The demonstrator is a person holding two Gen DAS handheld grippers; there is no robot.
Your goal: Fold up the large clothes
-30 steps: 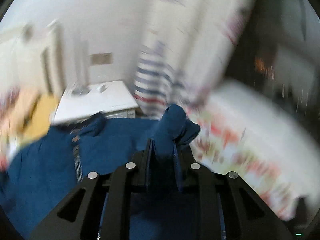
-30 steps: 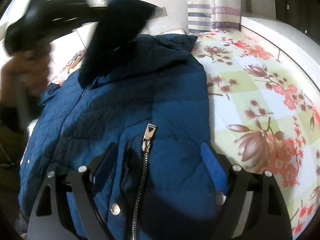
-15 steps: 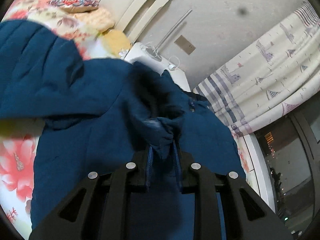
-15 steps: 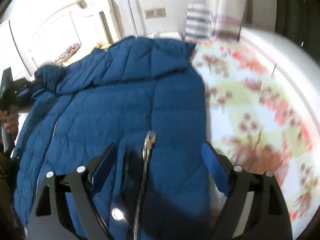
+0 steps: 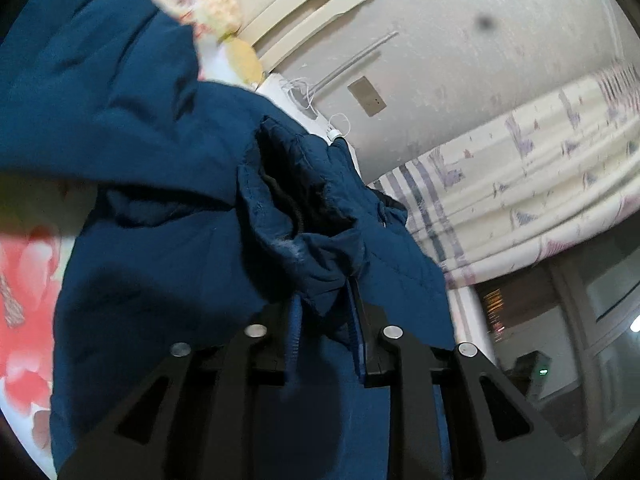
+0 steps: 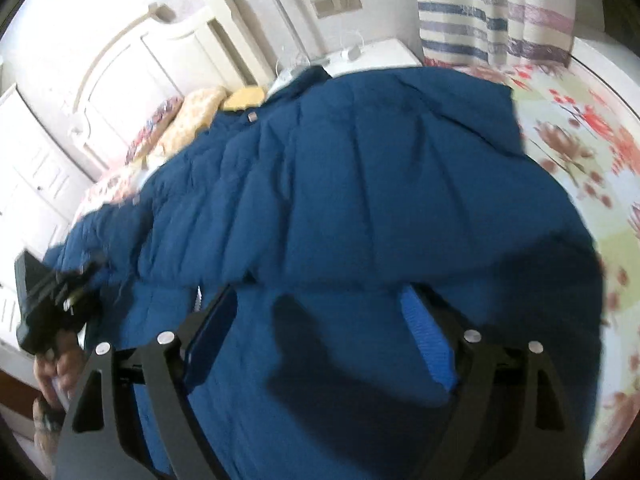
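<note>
Left wrist view: left gripper (image 5: 322, 314) clenched on the cuff of the blue quilted puffer jacket (image 6: 360, 184), jaws just easing. Right gripper (image 6: 320, 332) spread over the hem, gripping nothing. Jacket spread on the floral-sheeted bed (image 6: 568, 128). Sleeve fold underway; next, lay the cuff across the body, then release.

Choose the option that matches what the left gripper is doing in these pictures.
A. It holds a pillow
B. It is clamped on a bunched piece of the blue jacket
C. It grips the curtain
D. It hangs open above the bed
B: in the left wrist view the left gripper has a bunched piece of the blue jacket pinched between its narrow-set fingers.
</note>
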